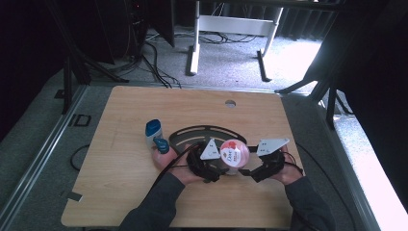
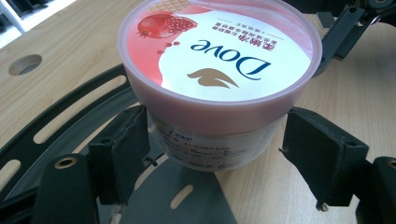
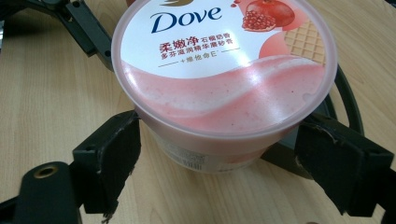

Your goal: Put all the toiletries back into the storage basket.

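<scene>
Item: tub (image 1: 234,153) beside rack (image 1: 192,131); our left gripper (image 2: 219,154) and right gripper (image 3: 219,154) stood released, straddling it.

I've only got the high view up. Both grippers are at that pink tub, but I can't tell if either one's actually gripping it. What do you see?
Observer: In the left gripper view, the left gripper has its jaws either side of the Dove tub, under the lid; the left pad touches or nearly does, the right stands off.
Operator: And the right one?
Observer: The right gripper brackets the tub body too, its jaws open with gaps showing.
Operator: What's the tub resting on?
Observer: Its base seems to straddle the edge of the black slotted tray and the wooden table.
</scene>
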Demonstrator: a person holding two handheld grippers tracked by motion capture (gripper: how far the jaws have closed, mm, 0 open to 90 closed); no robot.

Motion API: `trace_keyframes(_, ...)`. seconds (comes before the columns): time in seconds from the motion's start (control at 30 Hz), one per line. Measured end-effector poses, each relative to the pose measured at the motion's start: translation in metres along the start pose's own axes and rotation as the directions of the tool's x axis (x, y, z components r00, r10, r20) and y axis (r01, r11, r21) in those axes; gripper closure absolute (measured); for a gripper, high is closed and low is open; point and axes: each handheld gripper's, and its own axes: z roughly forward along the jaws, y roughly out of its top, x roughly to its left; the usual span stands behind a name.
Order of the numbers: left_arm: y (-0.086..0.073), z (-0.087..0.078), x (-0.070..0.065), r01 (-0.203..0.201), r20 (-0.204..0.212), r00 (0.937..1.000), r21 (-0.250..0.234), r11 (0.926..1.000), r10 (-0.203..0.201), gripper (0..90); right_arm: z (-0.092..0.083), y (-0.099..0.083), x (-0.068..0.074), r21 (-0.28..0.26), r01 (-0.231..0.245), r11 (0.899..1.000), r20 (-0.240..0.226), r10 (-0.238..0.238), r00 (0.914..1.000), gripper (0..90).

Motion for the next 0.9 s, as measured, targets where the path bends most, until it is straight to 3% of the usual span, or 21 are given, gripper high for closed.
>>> trace_keyframes(0.33,0.001,0.003,0.005,0.004,-0.038,0.9993,0.004,1.0,-0.004,23.4,0.005,0.008,-0.012,0.036,0.016,0.999,-0.01,-0.016,0.9998,14.5)
trace_keyframes(0.9,0.007,0.009,0.016,0.011,-0.071,0.9974,0.008,0.9999,-0.011,23.5,0.011,0.012,-0.029,0.045,0.0,0.999,-0.014,0.0,0.9999,14.0)
